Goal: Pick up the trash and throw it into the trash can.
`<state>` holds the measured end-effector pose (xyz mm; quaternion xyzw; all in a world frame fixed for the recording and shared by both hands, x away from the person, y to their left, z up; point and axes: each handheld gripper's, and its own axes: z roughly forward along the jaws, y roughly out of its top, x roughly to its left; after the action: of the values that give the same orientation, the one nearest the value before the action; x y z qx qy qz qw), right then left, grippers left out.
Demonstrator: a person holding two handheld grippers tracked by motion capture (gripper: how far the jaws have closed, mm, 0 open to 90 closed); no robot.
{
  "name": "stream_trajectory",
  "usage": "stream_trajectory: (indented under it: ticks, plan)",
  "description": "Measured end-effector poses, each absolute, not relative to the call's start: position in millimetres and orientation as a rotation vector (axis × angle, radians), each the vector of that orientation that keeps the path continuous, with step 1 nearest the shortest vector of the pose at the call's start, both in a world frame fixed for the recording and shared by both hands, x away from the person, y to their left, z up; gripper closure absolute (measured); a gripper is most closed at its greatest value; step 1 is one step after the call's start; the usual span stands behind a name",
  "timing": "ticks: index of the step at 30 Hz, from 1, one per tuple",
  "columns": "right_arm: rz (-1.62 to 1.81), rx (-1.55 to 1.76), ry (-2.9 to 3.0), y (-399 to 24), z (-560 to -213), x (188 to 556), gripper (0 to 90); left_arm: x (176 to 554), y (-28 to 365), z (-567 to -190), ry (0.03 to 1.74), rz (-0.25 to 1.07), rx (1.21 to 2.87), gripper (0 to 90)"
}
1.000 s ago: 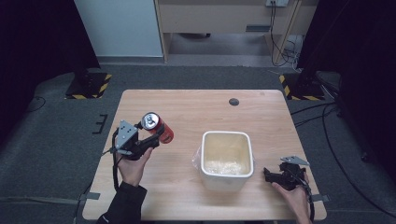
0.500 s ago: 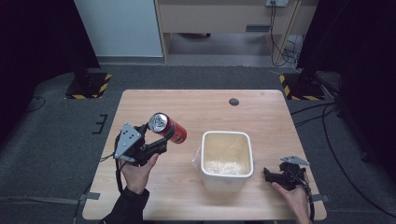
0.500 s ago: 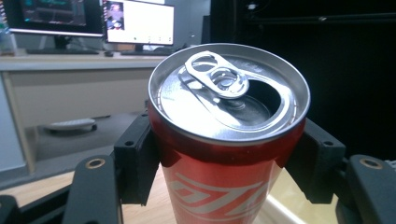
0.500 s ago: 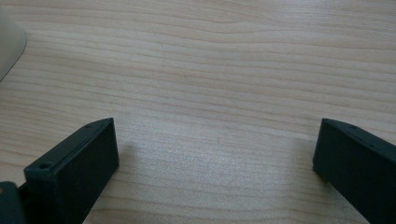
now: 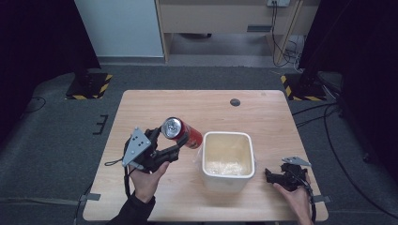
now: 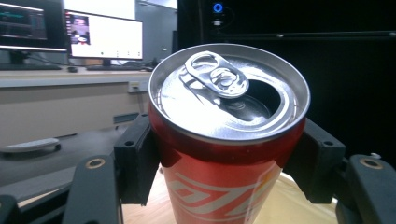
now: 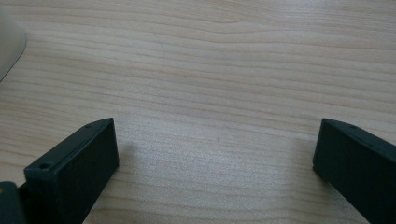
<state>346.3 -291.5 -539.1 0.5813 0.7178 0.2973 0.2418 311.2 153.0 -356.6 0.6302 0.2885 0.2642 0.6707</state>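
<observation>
A red drink can (image 5: 182,132) with an opened silver top is held off the table, tilted, its base toward the white bin (image 5: 228,140). My left gripper (image 5: 176,140) is shut on the can. In the left gripper view the can (image 6: 224,158) sits between the two black jaws, its pull tab and open mouth facing the camera. My right gripper (image 5: 273,175) rests open near the table's front right, by the bin's right side. In the right gripper view its gripper (image 7: 217,158) has bare wood between the wide-apart jaws.
The white bin holds some pale crumpled material (image 5: 224,167) at its bottom. A small dark round hole (image 5: 235,102) lies at the far side of the wooden table (image 5: 155,108). Black stands with yellow-striped bases (image 5: 89,86) sit on the floor beyond.
My left gripper has carried the can up and to the right, toward the bin, tilting it further. The right gripper has stayed still.
</observation>
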Motion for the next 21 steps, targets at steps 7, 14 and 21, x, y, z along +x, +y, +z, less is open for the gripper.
stream_trajectory:
  ticks: [7,14,21]
  plan:
    - [0.813,1.591,1.962,-291,-539,346,0.4,307,125,-357,0.586,0.550,1.451,33.2]
    - [0.813,1.590,1.962,-291,-539,346,0.4,309,105,-360,0.552,0.520,1.490,33.2]
    - [0.813,1.590,1.961,-291,-539,346,0.4,317,89,-375,0.560,0.479,1.569,33.2]
